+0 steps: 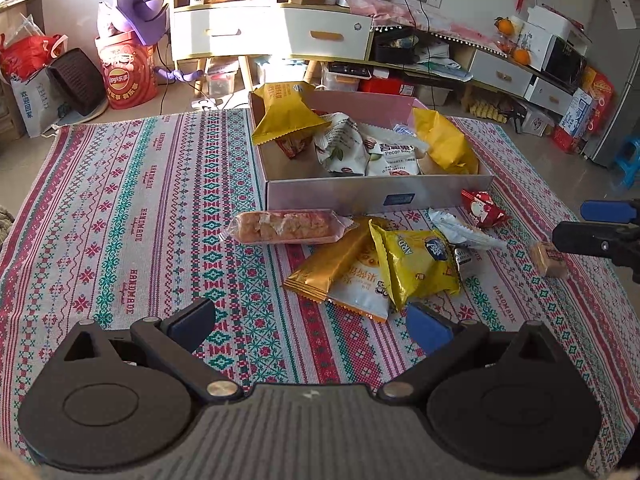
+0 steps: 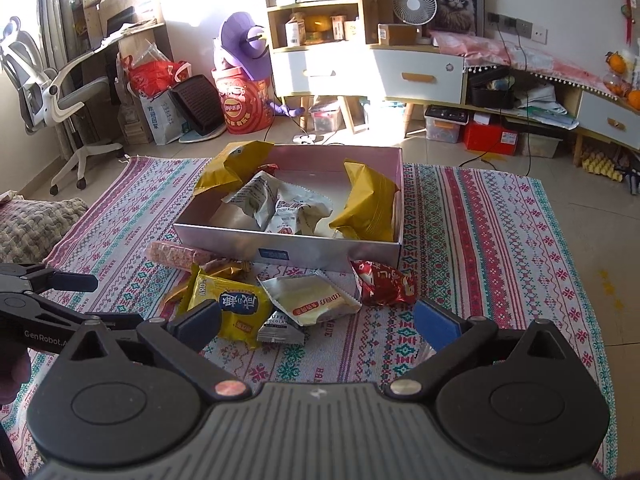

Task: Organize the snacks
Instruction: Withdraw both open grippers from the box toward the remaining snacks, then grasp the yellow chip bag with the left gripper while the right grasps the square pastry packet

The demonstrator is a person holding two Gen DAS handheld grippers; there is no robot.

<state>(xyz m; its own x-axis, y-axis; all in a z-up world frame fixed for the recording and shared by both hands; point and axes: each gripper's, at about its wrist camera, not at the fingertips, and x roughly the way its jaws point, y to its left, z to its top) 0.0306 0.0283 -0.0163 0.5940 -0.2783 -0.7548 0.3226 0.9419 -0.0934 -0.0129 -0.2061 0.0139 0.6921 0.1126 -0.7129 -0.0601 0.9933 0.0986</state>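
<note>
Both grippers hover low over the patterned cloth (image 1: 132, 216), pointing toward the far box (image 1: 376, 196). The left gripper (image 1: 310, 322) has its jaws wide open and empty; the right gripper (image 2: 318, 322) also. Loose snacks (image 2: 236, 308) lie just before the box, others inside it.

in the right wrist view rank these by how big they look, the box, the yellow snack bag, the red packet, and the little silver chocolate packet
1. box
2. yellow snack bag
3. red packet
4. silver chocolate packet

The yellow bag and red packet are fairly close; the bag lies nearer the camera and the finger hides part of it.
</note>
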